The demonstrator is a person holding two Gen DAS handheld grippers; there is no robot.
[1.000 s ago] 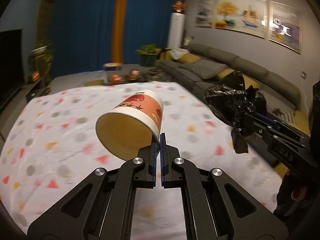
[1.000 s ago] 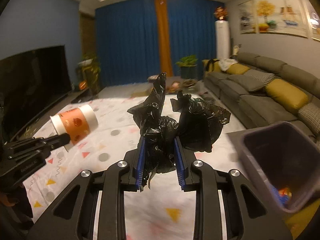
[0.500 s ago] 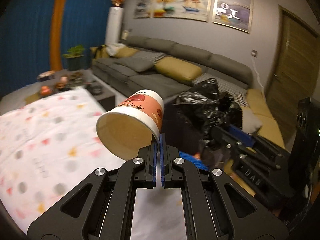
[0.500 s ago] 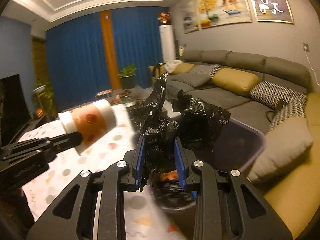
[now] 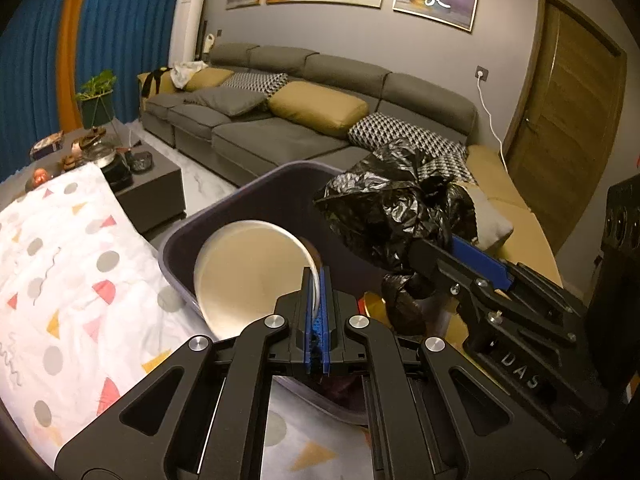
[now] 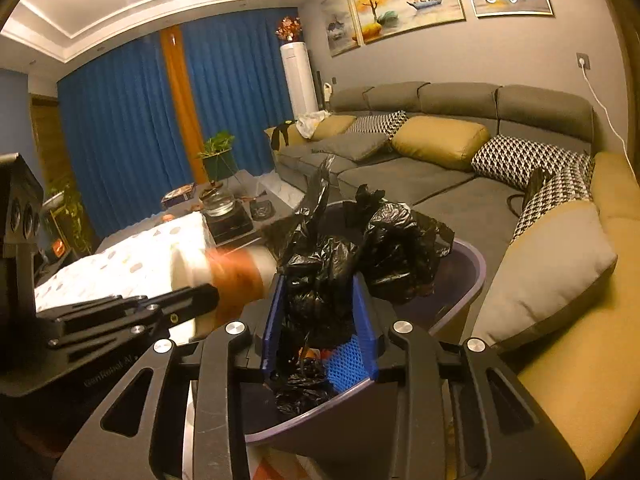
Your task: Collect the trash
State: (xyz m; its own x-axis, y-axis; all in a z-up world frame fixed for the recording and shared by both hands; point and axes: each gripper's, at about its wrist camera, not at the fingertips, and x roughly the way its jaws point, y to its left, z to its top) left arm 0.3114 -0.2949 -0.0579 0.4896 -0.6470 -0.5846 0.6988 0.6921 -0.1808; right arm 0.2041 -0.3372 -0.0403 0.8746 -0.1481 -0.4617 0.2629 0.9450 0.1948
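Observation:
My left gripper (image 5: 316,280) is shut on the rim of a paper cup (image 5: 252,268), whose open mouth faces the camera; the cup hangs over the dark purple trash bin (image 5: 256,184). In the right wrist view the cup (image 6: 236,276) looks blurred, orange and white, left of the bag. My right gripper (image 6: 320,288) is shut on a crumpled black plastic bag (image 6: 360,248) and holds it over the bin (image 6: 468,276). The bag (image 5: 400,216) also shows in the left wrist view, right of the cup.
A table with a white cloth with coloured shapes (image 5: 60,280) lies left of the bin. A grey L-shaped sofa with yellow and patterned cushions (image 5: 312,120) stands behind and right. A low coffee table (image 5: 132,176) with small items stands further back.
Both grippers swung right from over the table to over the trash bin, carrying the cup and the bag. Both stay shut on their loads.

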